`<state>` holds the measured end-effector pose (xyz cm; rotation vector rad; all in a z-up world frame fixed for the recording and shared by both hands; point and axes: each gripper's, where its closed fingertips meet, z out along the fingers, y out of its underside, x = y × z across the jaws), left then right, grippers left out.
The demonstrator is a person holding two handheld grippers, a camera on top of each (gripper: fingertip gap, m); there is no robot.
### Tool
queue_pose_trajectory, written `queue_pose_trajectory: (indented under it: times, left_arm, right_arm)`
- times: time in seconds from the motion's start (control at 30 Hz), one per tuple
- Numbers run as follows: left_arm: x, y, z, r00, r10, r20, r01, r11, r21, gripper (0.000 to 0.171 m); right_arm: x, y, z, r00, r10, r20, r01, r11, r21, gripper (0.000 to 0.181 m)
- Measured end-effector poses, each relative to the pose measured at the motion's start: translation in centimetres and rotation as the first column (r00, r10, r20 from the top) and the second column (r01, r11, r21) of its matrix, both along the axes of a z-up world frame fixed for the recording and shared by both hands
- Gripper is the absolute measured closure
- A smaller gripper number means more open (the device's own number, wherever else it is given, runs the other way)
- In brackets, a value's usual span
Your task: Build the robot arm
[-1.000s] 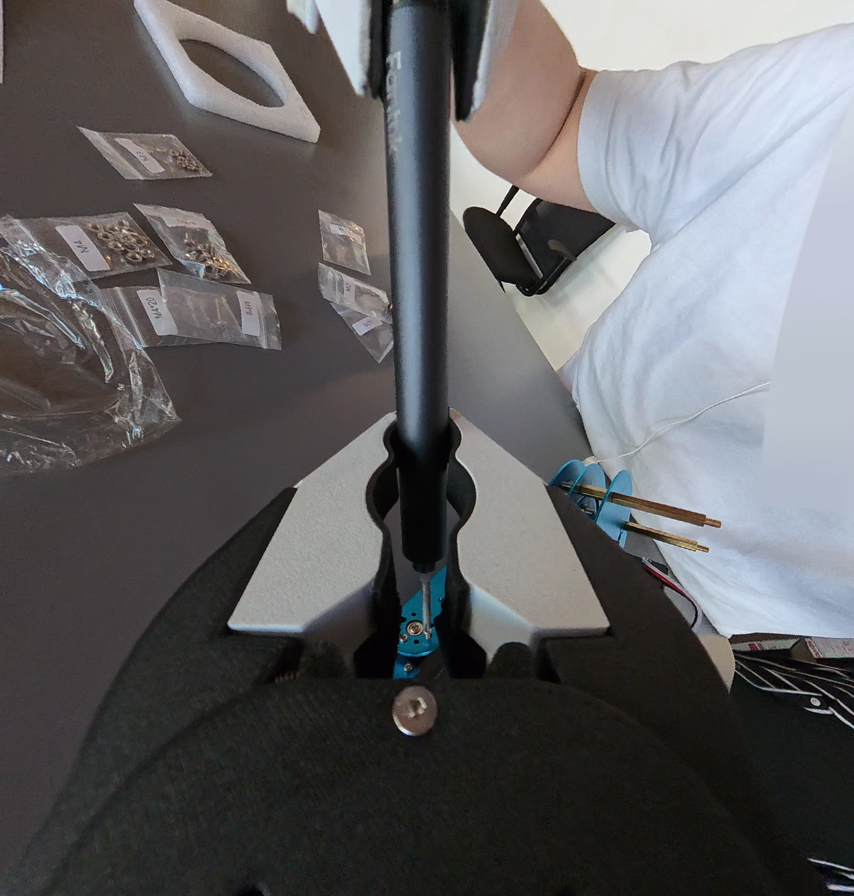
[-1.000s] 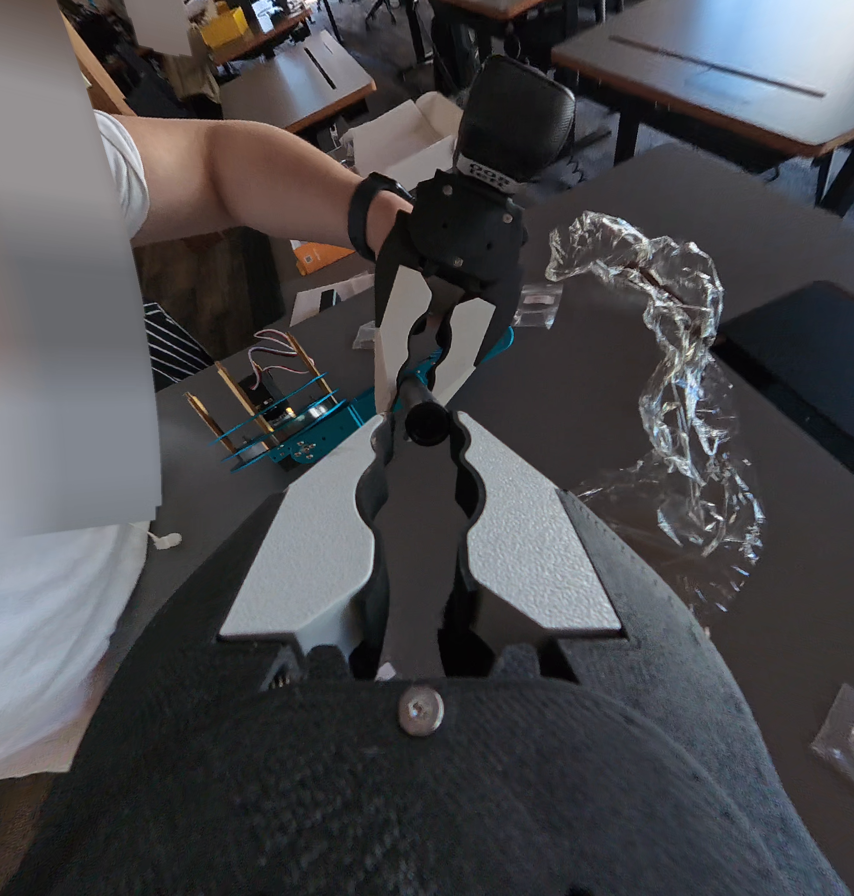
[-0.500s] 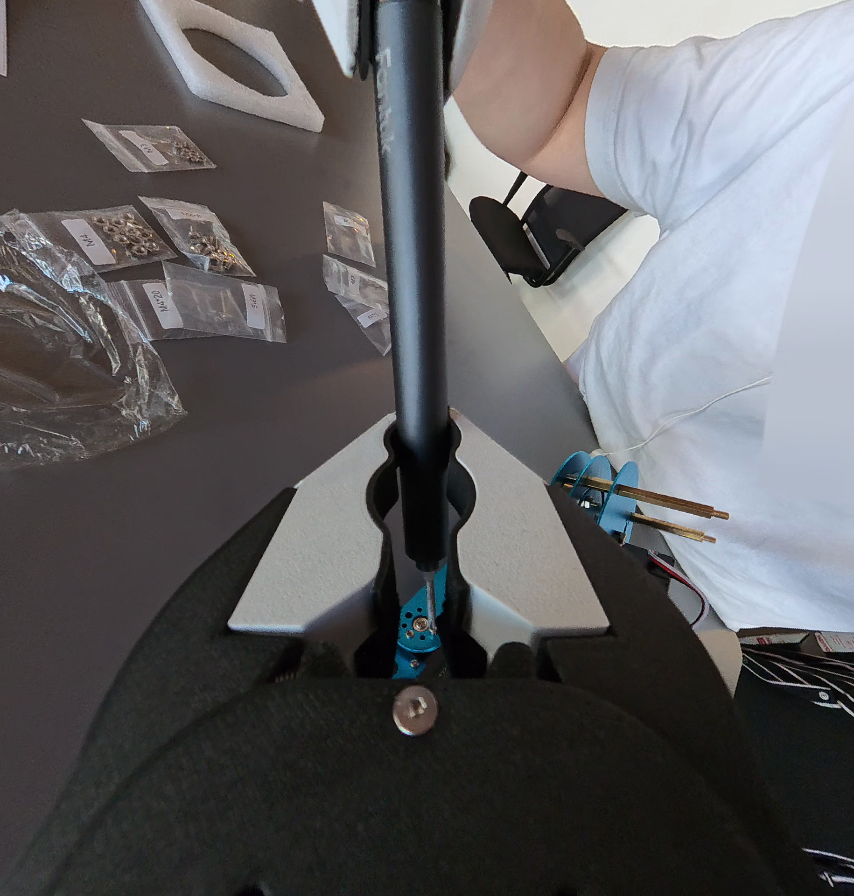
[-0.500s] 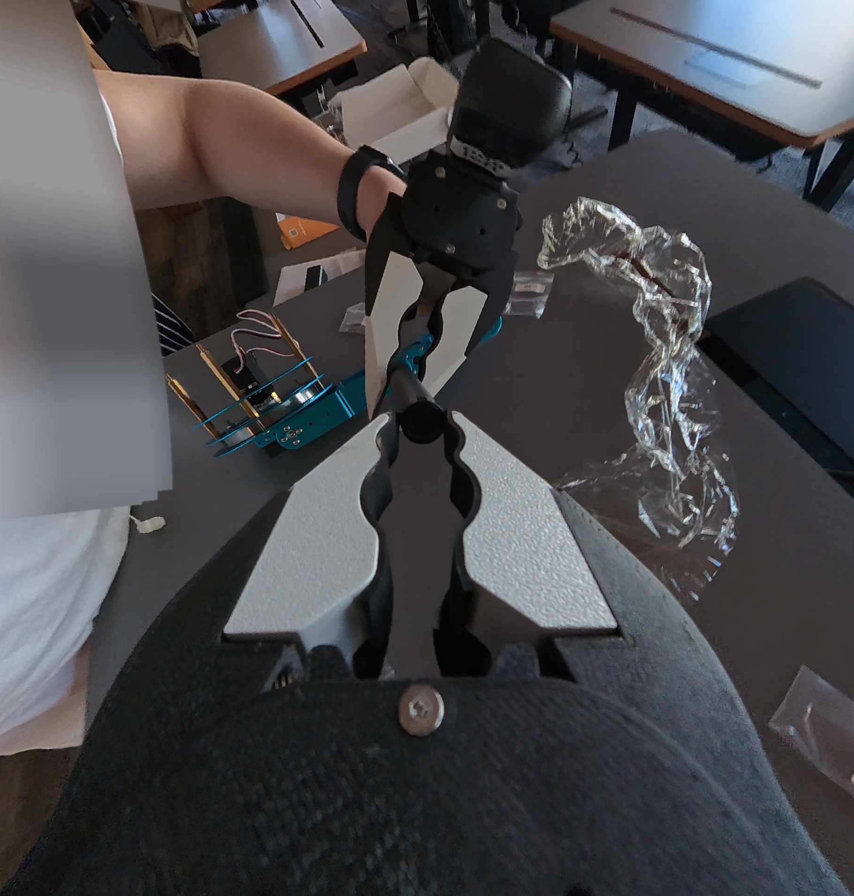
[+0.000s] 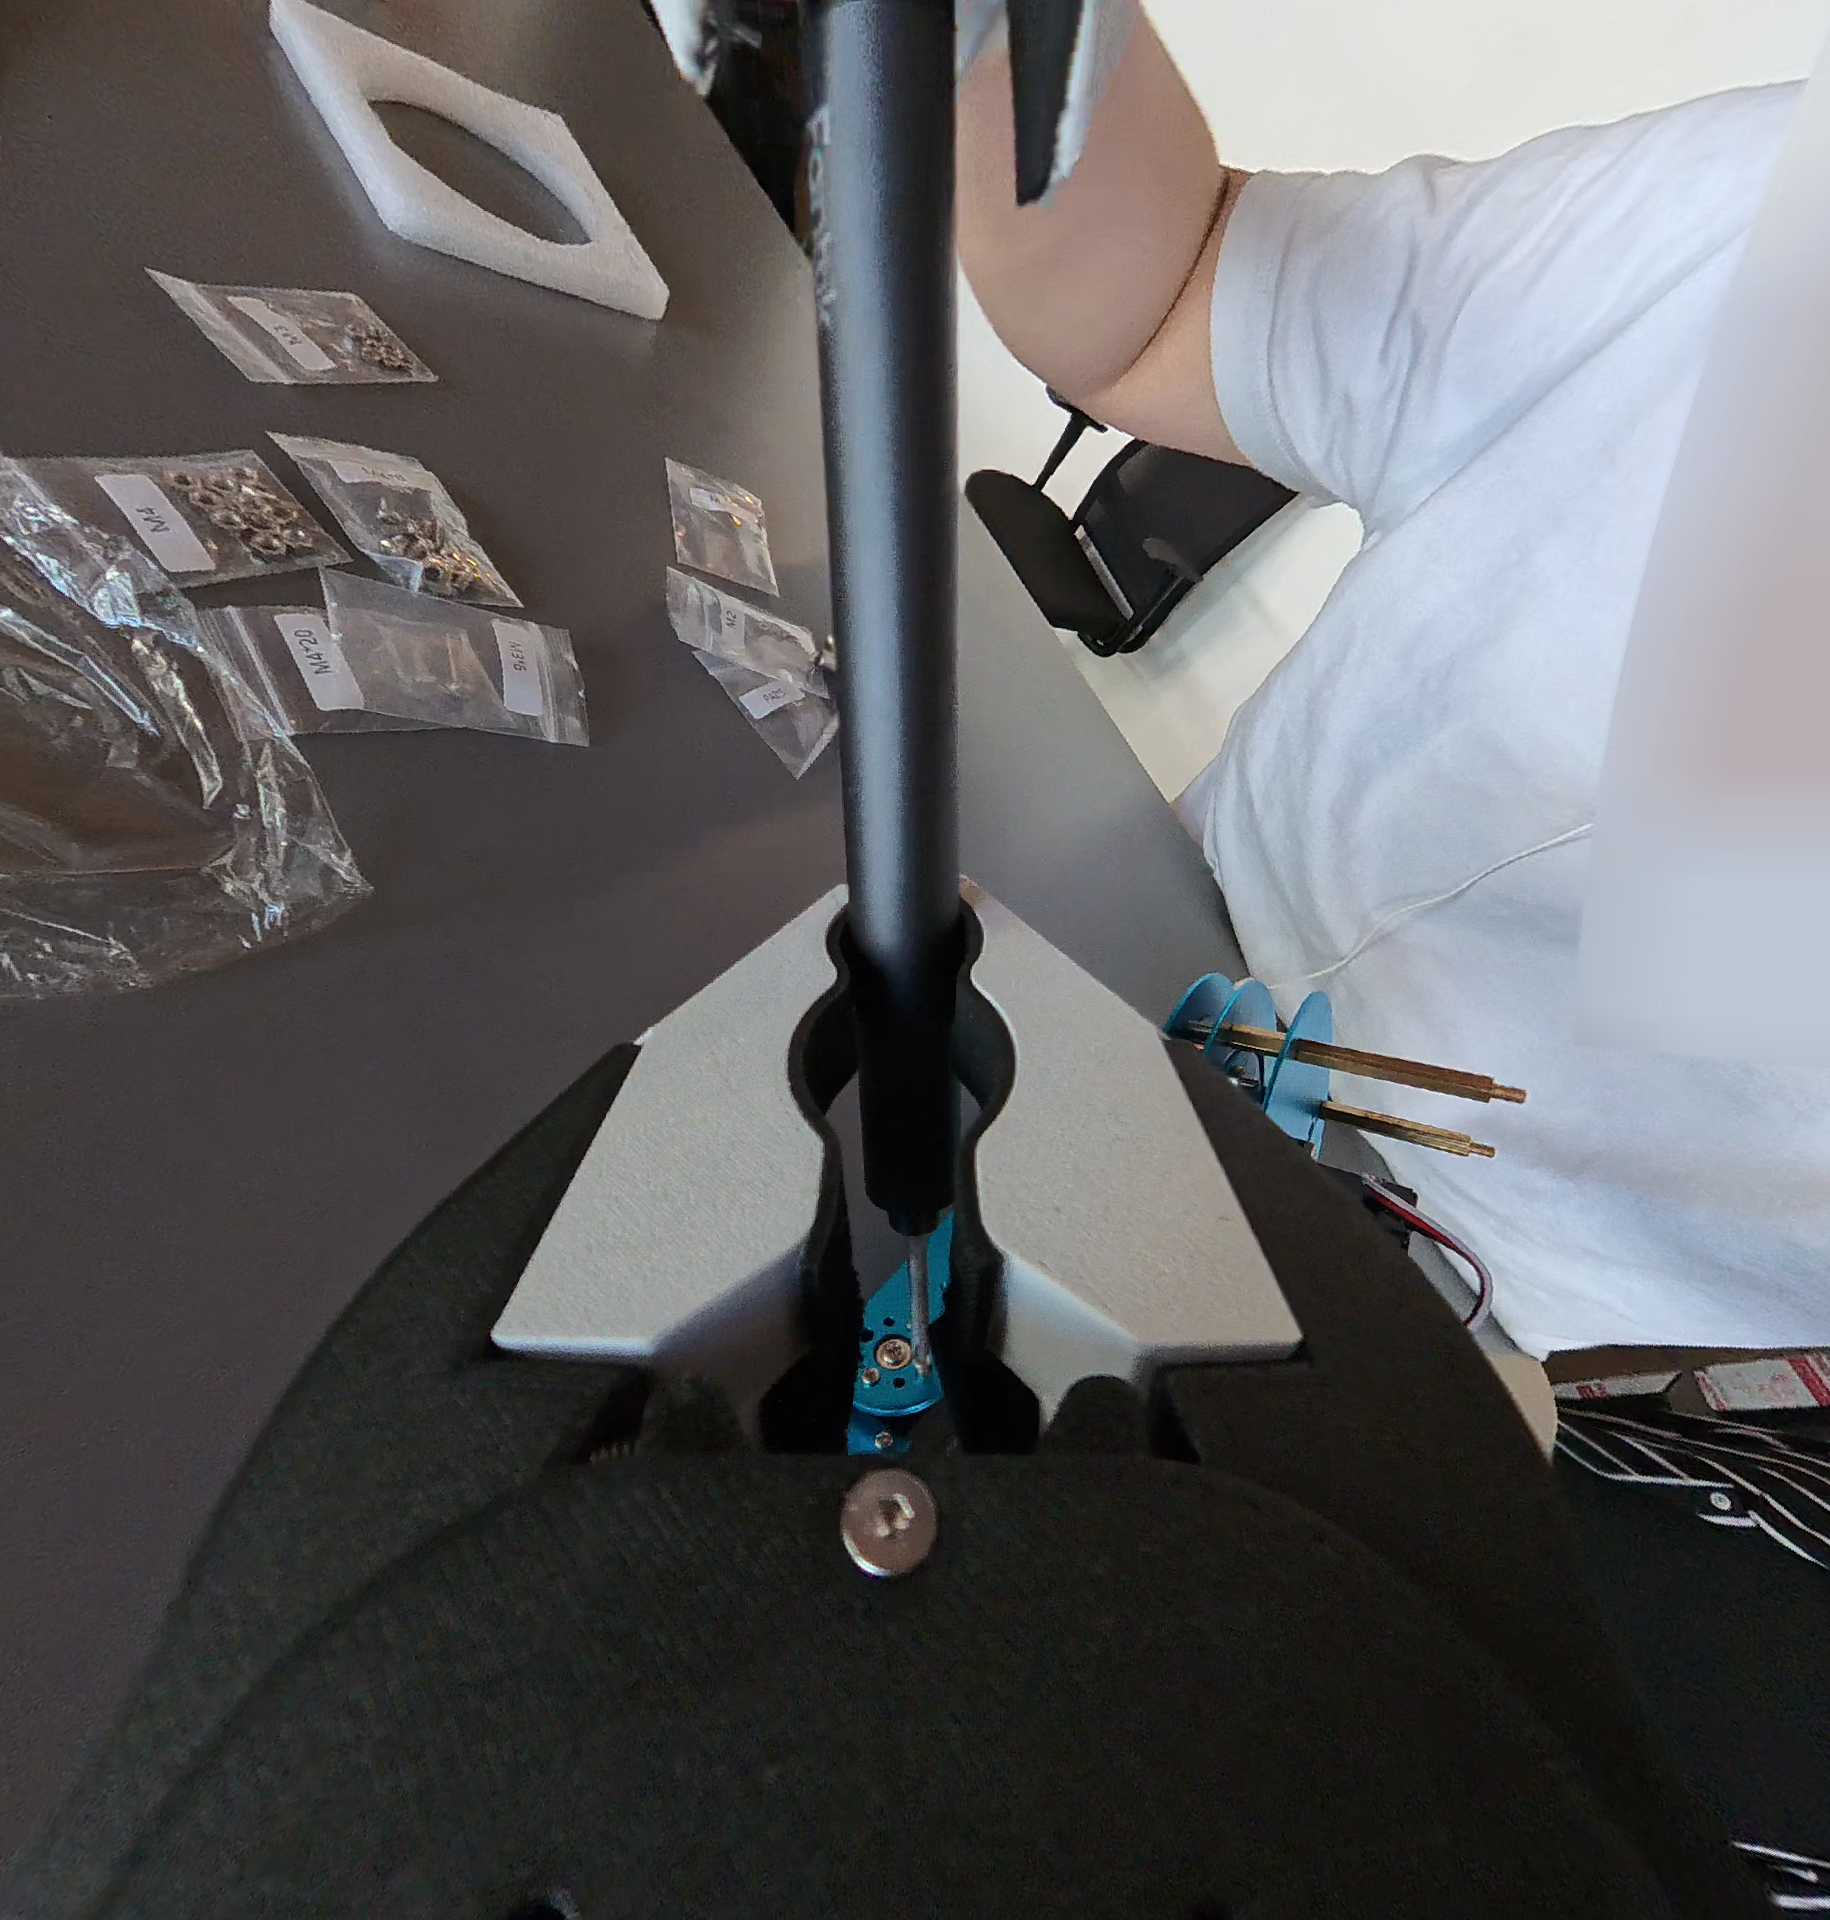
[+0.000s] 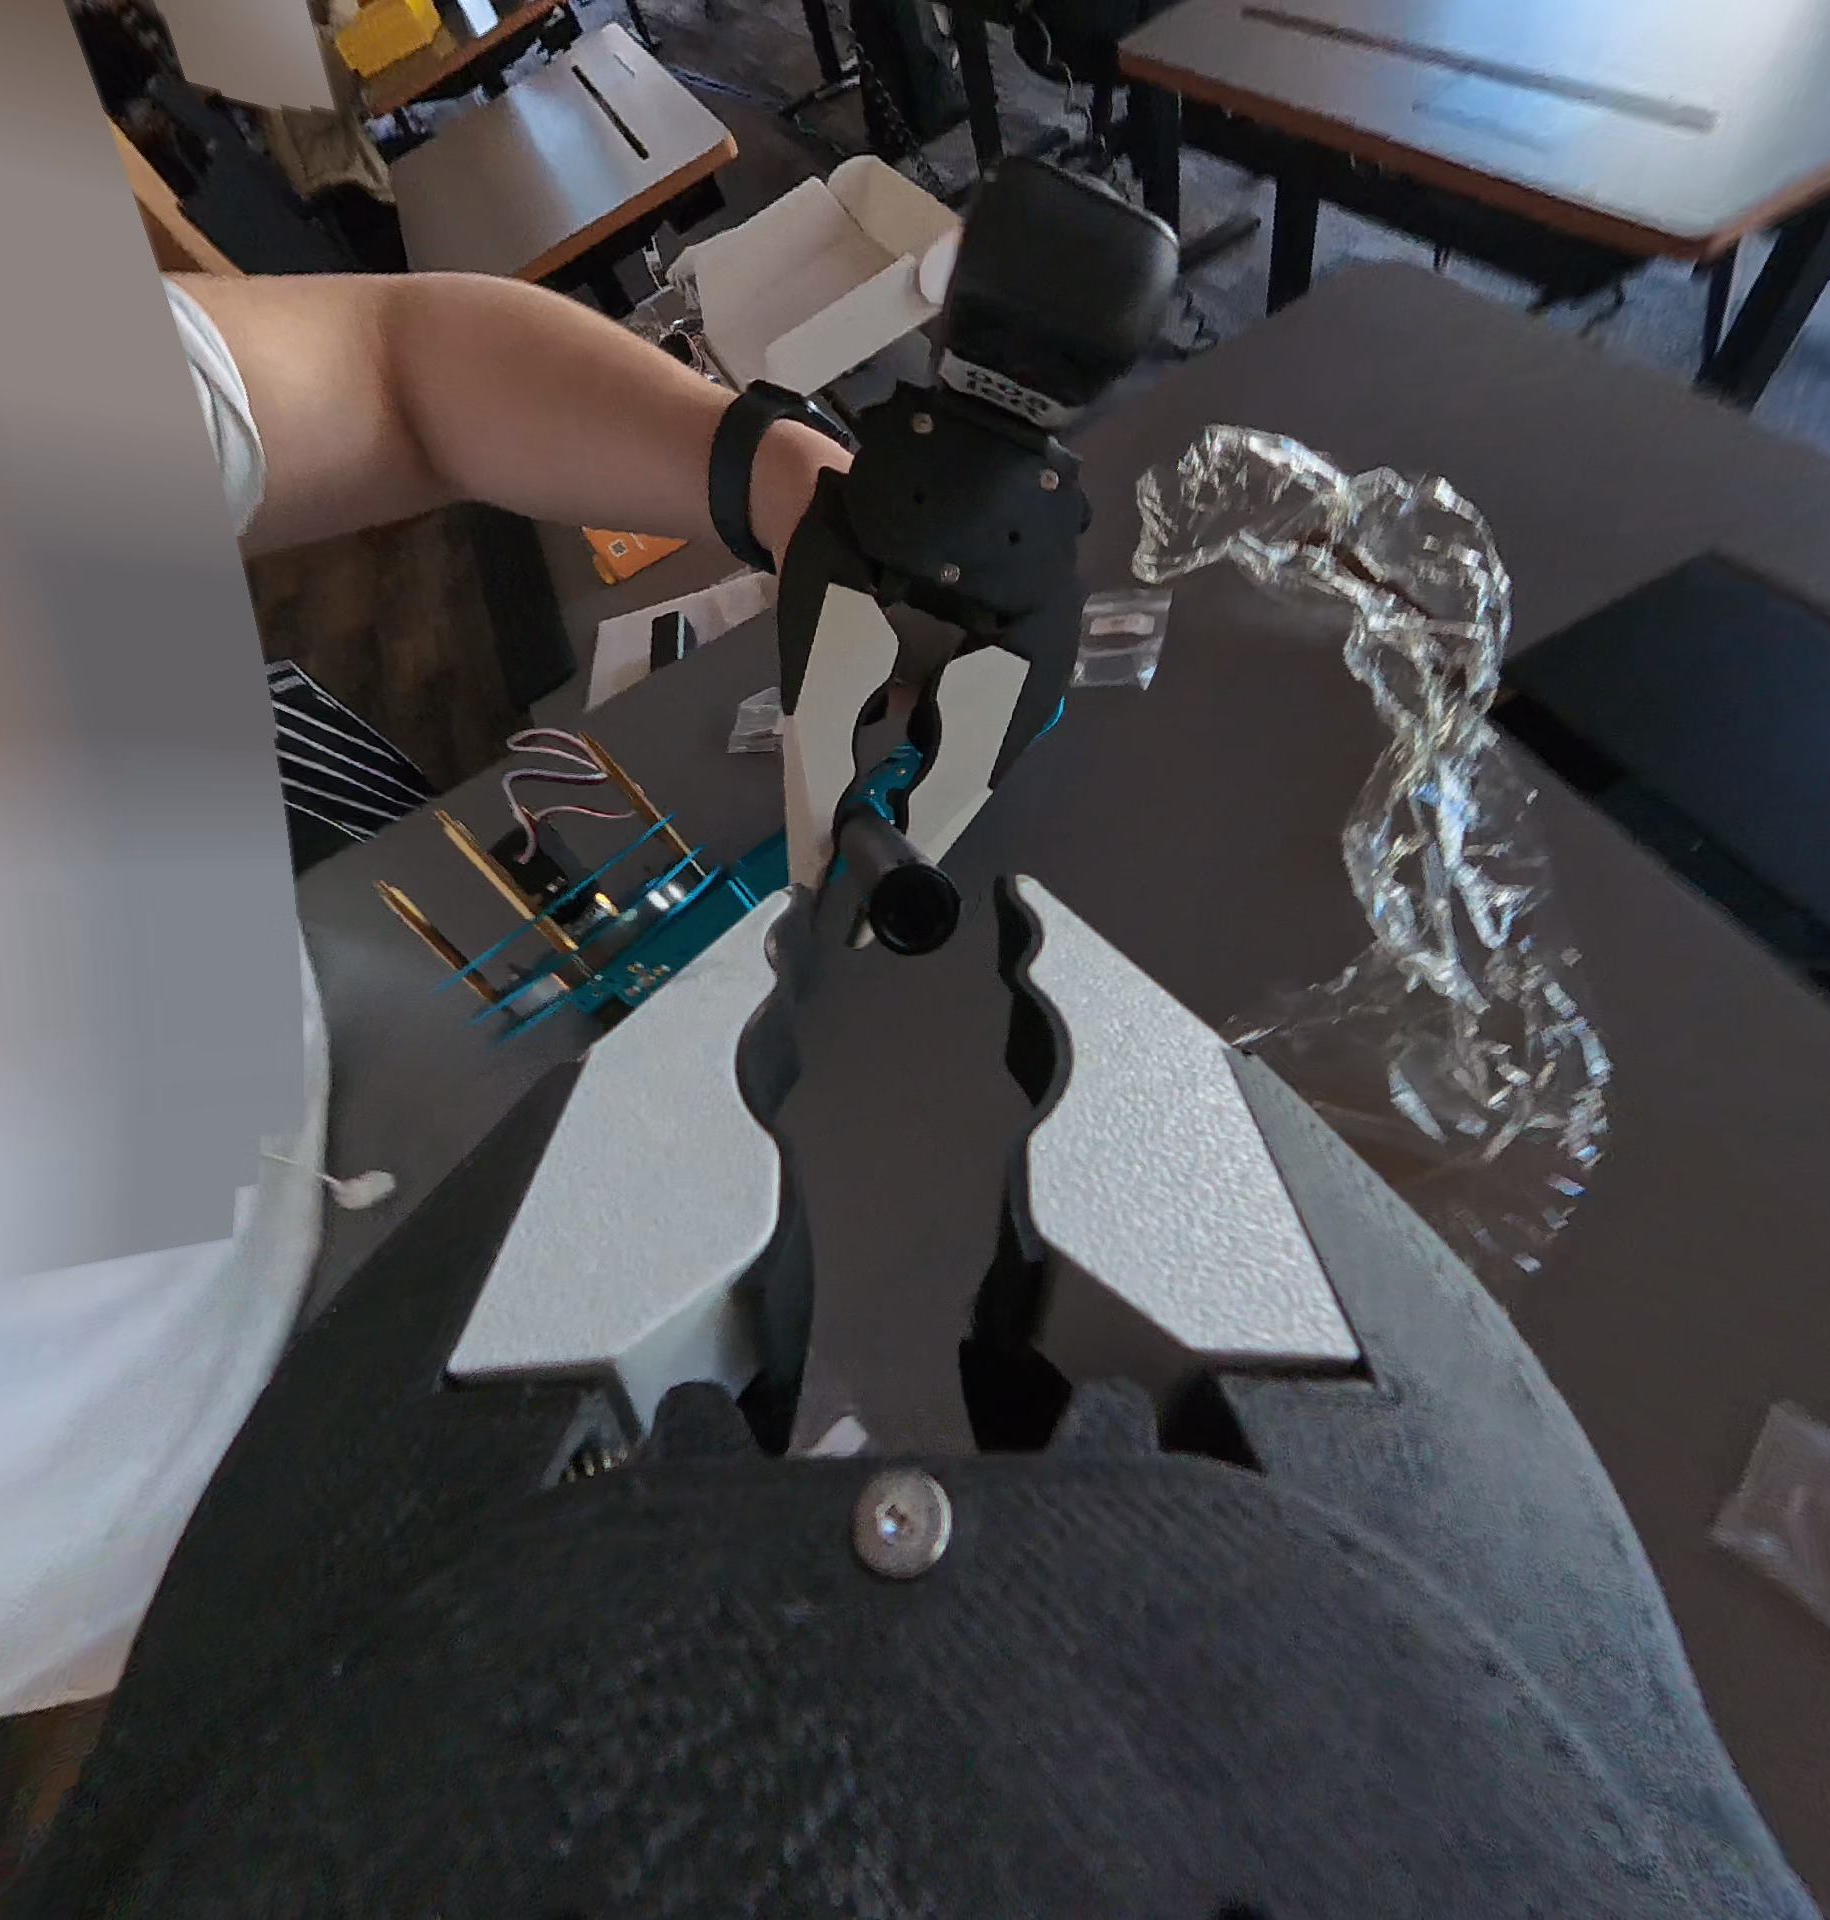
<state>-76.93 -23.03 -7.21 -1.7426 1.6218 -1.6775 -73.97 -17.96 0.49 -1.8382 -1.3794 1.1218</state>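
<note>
My left gripper (image 5: pixel 906 914) is shut on the shaft of a black screwdriver (image 5: pixel 885 520), which sits in the notch between its fingers. The bit tip rests by a small screw (image 5: pixel 893 1351) on a blue metal arm (image 5: pixel 895 1340) below the fingers. My right gripper (image 6: pixel 895 899) is open, its jaws apart on either side of the screwdriver's rear end (image 6: pixel 911 904) without gripping it. It shows at the top of the left wrist view (image 5: pixel 880 42). The left gripper (image 6: pixel 880 852) points down over the blue arm (image 6: pixel 890 779). A blue assembly with brass standoffs (image 6: pixel 578 935) lies beside it.
Crumpled clear plastic wrap (image 6: pixel 1430 779) lies on the dark table, and also shows in the left wrist view (image 5: pixel 111 779). Several small hardware bags (image 5: pixel 236 509) and a white foam frame (image 5: pixel 475 177) lie farther off. A person in a white shirt (image 5: pixel 1462 623) is close on the assembly's side. The grippers' ends are close to 10 cm from one another.
My right gripper has opened and let go of the screwdriver's rear end. The left gripper still holds the shaft over the blue arm.
</note>
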Motion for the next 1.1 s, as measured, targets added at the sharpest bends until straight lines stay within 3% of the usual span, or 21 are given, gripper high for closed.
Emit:
queue_pose_trajectory:
  times: [0.1, 0.2, 0.4, 0.73, 0.83, 0.93, 1.1]
  left_arm:
    - [-0.1, -0.1, 0.0, 1.000, -0.006, 0.003, 0.006, 1.000, 0.004, 0.161]
    - [-0.1, -0.2, -0.1, 1.000, -0.012, -0.002, 0.012, 1.000, 0.006, 0.161]
    - [0.0, -0.2, -0.2, 1.000, -0.013, -0.007, 0.013, 1.000, -0.006, 0.161]
    - [0.2, -0.2, -0.5, 0.999, -0.014, -0.034, 0.014, 1.000, -0.001, 0.163]
    - [0.2, -0.2, -0.2, 1.000, -0.006, -0.013, 0.006, 1.000, -0.004, 0.164]
    - [0.0, 0.0, -0.1, 1.000, 0.002, -0.003, -0.002, 1.000, -0.021, 0.163]
    - [-0.1, 0.0, 0.1, 1.000, 0.001, 0.013, 0.000, 1.000, -0.013, 0.163]
  right_arm:
    - [0.0, 0.0, 0.1, 0.999, 0.042, -0.027, -0.039, 0.993, 0.115, 0.150]
    - [-0.3, -0.1, 0.2, 0.997, 0.056, -0.054, -0.050, 0.993, 0.103, 0.162]
    - [0.0, -0.1, -0.2, 1.000, 0.015, -0.015, -0.015, 1.000, 0.020, 0.163]
    - [0.1, 0.4, -0.6, 0.984, -0.158, 0.084, 0.172, 0.962, -0.214, 0.162]
    - [-0.3, 0.4, 0.2, 0.989, -0.146, 0.012, 0.145, 0.974, -0.176, 0.161]
    - [-0.7, 0.3, 0.9, 0.987, -0.119, -0.109, 0.101, 0.982, -0.159, 0.143]
    - [-0.8, 0.6, 1.3, 0.963, -0.097, -0.250, 0.073, 0.992, -0.106, 0.162]
